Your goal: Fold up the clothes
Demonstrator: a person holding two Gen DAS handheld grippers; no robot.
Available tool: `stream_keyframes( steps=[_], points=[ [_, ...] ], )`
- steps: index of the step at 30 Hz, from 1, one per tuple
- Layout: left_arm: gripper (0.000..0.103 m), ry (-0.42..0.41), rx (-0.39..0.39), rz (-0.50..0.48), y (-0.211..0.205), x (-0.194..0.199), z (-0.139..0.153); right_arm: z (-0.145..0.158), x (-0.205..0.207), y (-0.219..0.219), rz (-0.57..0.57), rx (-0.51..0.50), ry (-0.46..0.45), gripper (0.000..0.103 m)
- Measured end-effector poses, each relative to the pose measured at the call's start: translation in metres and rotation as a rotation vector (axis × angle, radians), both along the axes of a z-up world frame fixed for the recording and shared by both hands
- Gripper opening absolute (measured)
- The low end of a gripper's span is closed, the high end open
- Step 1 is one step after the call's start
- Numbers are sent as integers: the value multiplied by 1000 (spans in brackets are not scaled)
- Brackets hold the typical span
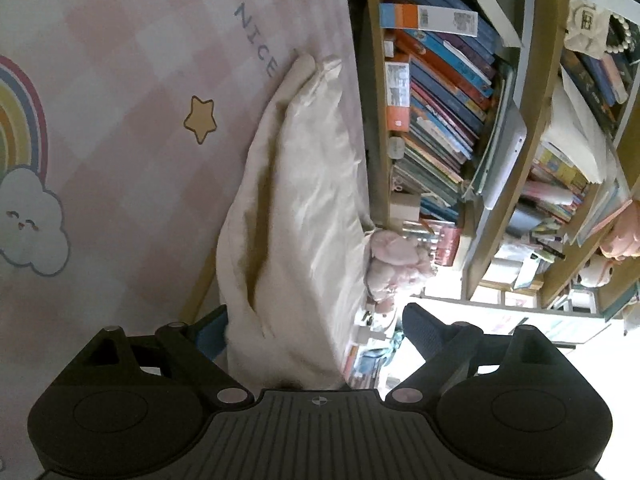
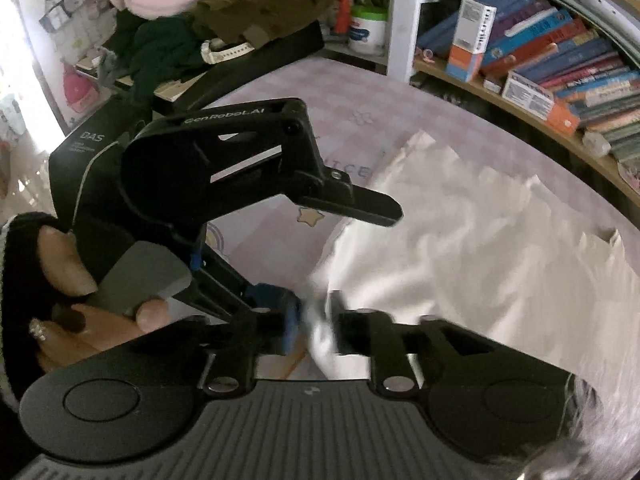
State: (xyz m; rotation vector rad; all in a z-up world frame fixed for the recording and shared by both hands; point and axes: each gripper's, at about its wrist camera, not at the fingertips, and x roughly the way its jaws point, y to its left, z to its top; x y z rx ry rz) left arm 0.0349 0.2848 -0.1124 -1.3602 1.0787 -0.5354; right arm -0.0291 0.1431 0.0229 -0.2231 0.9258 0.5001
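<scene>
The cream garment is seen lying crumpled on the pink checked play mat, along the mat's edge nearest the bookshelf. No neat fold can be made out; it is bunched and part lifted, so the folding is judged to be at an early stage, with spreading, folding and smoothing all left to do.

A near corner of the cloth is caught between the pads of the right gripper, whose jaws stand narrow and appear closed on the fabric; motion blur keeps the contact from being seen sharply. The left gripper is held wide, and cloth hangs between its fingers without being pressed by either. In the right wrist view it is seen in a person's hand just beside the right gripper, over the same end of the garment.

A pink plush toy lies against the foot of the bookshelf, touching or just beside the garment's edge, and may be brushed when the cloth is spread. Piled dark clothes rest on furniture beyond the mat's far edge, well apart. The shelf itself leaves little room on that side.
</scene>
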Motion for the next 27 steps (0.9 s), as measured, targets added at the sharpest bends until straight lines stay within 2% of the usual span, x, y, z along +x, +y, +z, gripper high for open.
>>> stream_keyframes(
  steps=[10, 13, 16, 18, 20, 21, 23, 27],
  points=[
    [91, 4, 19, 1, -3, -1, -4, -4, 5, -29, -109, -49, 37, 49],
    [84, 14, 34, -2, -3, -1, -5, 2, 8, -38, -117, -50, 38, 55],
    [60, 45, 52, -7, -3, -1, -9, 13, 24, -57, -177, -21, 32, 59],
    [33, 57, 66, -11, -3, -2, -11, 20, 39, -70, -224, 0, 36, 60],
    [18, 47, 84, -11, -3, -4, -10, 25, 62, -80, -270, 17, 59, 62],
    [13, 33, 93, -10, -2, -4, -8, 27, 73, -80, -275, 15, 63, 64],
    [11, -15, 116, -13, -2, -5, -1, 27, 98, -74, -272, 1, 71, 68],
    [11, -116, 188, -55, -9, -4, 19, 14, 144, -48, -241, -37, 119, 68]
  ],
)
